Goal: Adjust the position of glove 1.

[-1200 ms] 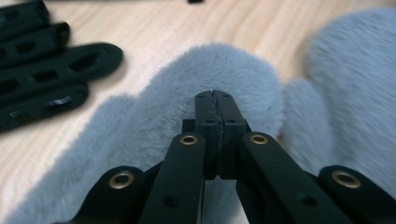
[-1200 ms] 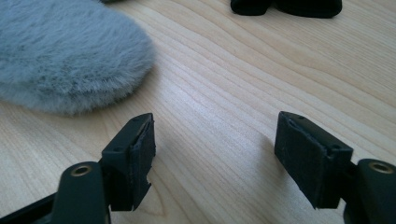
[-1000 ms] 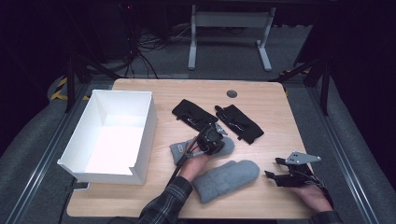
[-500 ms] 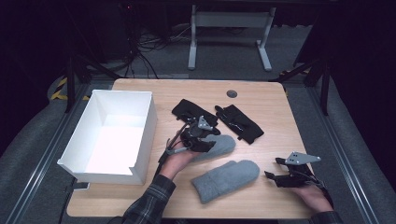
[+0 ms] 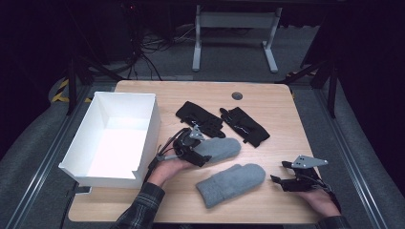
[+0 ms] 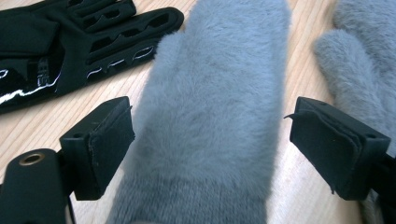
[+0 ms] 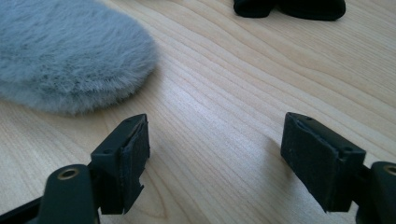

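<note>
At nine o'clock on the table (image 5: pixel 267 102) stands a white box (image 5: pixel 119 136), open at the top. Just beside its right wall is the left gripper (image 5: pixel 191 149), at the cuff end of a grey mitten (image 5: pixel 219 149). Its jaws have just been opening, and in the left gripper view the pads stand apart on either side of the mitten (image 6: pixel 210 116), clear of the fur; the mitten lies loose on the wood. Its long axis runs from the gripper toward three o'clock, tip pointing away. Black gloves (image 5: pixel 198 118) lie at twelve o'clock of it. A second mitten (image 5: pixel 231 183) lies at five o'clock of the first, between the hands. At four o'clock of the table the right gripper (image 5: pixel 286 181) rests with its jaws wide and nothing between them, this mitten's tip near at its nine o'clock. I judge the right hand nearer the second mitten, the left nearer the first and the box.
</note>
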Tool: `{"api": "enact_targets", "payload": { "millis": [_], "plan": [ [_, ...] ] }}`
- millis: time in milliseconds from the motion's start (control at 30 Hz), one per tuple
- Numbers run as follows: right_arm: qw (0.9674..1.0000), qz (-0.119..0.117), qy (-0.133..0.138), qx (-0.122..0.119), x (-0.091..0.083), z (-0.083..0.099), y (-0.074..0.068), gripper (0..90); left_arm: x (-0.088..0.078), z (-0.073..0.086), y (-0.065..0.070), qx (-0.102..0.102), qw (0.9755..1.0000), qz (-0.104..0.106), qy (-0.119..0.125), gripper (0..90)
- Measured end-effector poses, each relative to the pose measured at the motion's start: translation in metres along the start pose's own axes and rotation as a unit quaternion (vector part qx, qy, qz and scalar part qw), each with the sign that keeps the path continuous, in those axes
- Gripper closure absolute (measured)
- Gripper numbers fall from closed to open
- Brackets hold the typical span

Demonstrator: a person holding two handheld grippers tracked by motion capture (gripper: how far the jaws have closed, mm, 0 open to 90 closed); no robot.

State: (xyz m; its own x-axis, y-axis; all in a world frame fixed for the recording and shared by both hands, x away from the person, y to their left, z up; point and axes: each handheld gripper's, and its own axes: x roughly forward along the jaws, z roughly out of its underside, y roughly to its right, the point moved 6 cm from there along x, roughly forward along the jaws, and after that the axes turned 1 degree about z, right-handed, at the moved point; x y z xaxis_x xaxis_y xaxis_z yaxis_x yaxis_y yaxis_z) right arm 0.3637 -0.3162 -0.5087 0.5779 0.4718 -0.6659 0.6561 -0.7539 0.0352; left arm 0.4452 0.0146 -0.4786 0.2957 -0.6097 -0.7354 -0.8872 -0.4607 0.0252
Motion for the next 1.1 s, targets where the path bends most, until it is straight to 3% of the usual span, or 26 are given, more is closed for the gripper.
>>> {"api": "enact_targets", "payload": {
  "millis": [200,267,300,333,433,567,633,767,867,1100],
  "plan": [
    [1.0000,0.000,0.000,0.000,0.000,0.000,0.000,24.2,0.009,0.000,-0.001,0.006,0.9999,-0.003,-0.011,15.7],
    [1.0000,0.000,0.000,0.000,0.000,0.000,0.000,24.2,0.011,0.001,-0.001,0.007,0.9998,-0.005,-0.018,20.8],
    [1.0000,0.000,0.000,0.000,0.000,0.000,0.000,24.2,0.011,0.002,-0.001,0.009,0.9997,-0.005,-0.022,28.4],
    [1.0000,0.000,0.000,0.000,0.000,0.000,0.000,24.2,0.012,0.003,-0.001,0.012,0.9996,-0.009,-0.026,28.4],
    [1.0000,0.000,0.000,0.000,0.000,0.000,0.000,24.2,0.011,0.004,-0.001,0.018,0.9992,-0.018,-0.032,44.6],
    [1.0000,-0.001,0.001,0.001,0.000,0.000,0.000,24.2,0.007,0.002,-0.001,0.013,0.9995,-0.016,-0.024,71.9],
    [1.0000,-0.001,0.001,0.001,0.000,0.000,0.000,24.2,0.004,0.001,0.000,0.010,0.9996,-0.013,-0.022,78.7],
    [1.0000,0.000,0.000,0.000,0.000,0.000,0.000,24.2,-0.001,-0.001,0.000,0.000,0.9998,-0.011,-0.018,81.7],
    [1.0000,0.000,0.000,0.000,0.000,0.000,0.000,24.2,-0.009,-0.006,0.002,-0.020,0.9997,-0.012,-0.008,82.2],
    [1.0000,0.000,0.000,0.000,0.000,0.000,0.000,24.2,-0.026,-0.018,0.020,-0.034,0.9994,0.001,0.000,82.3]
  ]
}}
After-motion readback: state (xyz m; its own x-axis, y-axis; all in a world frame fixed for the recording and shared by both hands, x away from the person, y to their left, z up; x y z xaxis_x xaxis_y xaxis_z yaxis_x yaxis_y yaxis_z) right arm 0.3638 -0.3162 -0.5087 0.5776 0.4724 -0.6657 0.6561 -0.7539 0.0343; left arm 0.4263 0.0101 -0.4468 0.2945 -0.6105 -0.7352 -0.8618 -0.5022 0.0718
